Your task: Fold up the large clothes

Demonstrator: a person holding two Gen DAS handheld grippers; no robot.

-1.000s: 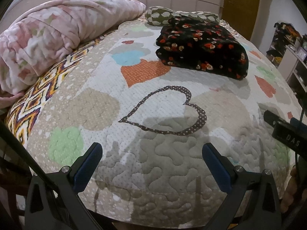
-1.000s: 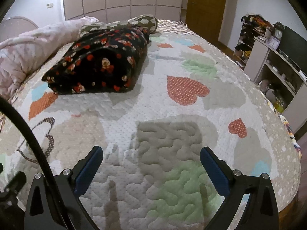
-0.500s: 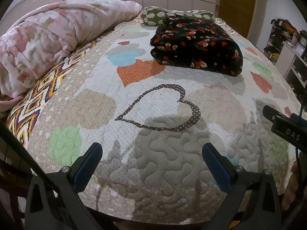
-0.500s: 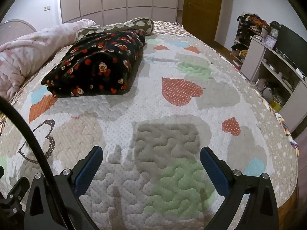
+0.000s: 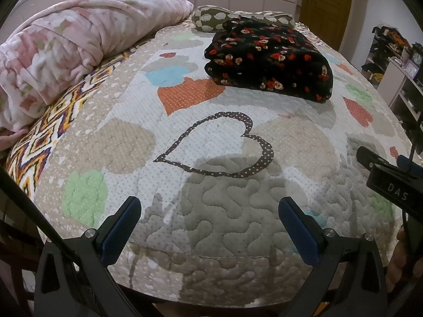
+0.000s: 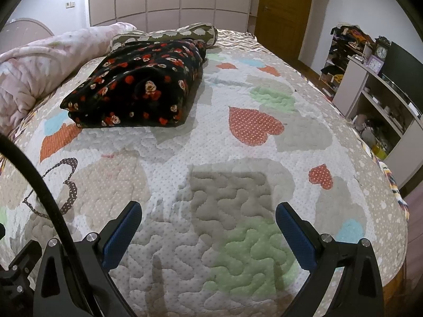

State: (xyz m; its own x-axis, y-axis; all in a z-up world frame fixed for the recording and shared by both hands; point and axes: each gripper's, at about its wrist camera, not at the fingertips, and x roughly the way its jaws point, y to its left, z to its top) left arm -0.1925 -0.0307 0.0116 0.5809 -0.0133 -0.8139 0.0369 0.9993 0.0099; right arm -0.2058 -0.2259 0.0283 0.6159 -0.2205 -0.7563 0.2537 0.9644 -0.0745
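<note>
Now, at your far left a plush pink floral blanket point(image 5: 66, 52) lies bunched in a thick, soft roll along the bed's edge, its pile fuzzy and its folds rounded. Beside it runs a zigzag-patterned strip point(image 5: 45, 142) in orange, white and purple. The quilted bedspread point(image 5: 219, 227) fills the middle, stitched in wavy puzzle-like lines and dotted all over, with appliqué hearts: an orange one point(image 5: 185, 95), a brown polka-dot outline heart point(image 5: 224, 145), and a red dotted heart point(image 6: 251, 126) further right.

Your left gripper point(image 5: 210, 227) hangs just above the near edge of the bedspread, its blue-padded fingers point(image 5: 123, 229) spread wide with nothing between them. Beyond it, well apart, the large garment point(image 5: 269, 58) sits already folded into a thick rectangular bundle of black fleecy fabric printed with red and cream roses. Its far end touches an olive bolster pillow point(image 5: 211, 21) with pale scalloped shapes.

Your right gripper point(image 6: 208, 232) is likewise spread and empty, over a grey and green quilted patch, with the folded bundle off to its upper left. At the far right stand a wooden door point(image 6: 285, 13) and open shelves point(image 6: 380, 100) carrying a small clock point(image 6: 382, 50).
</note>
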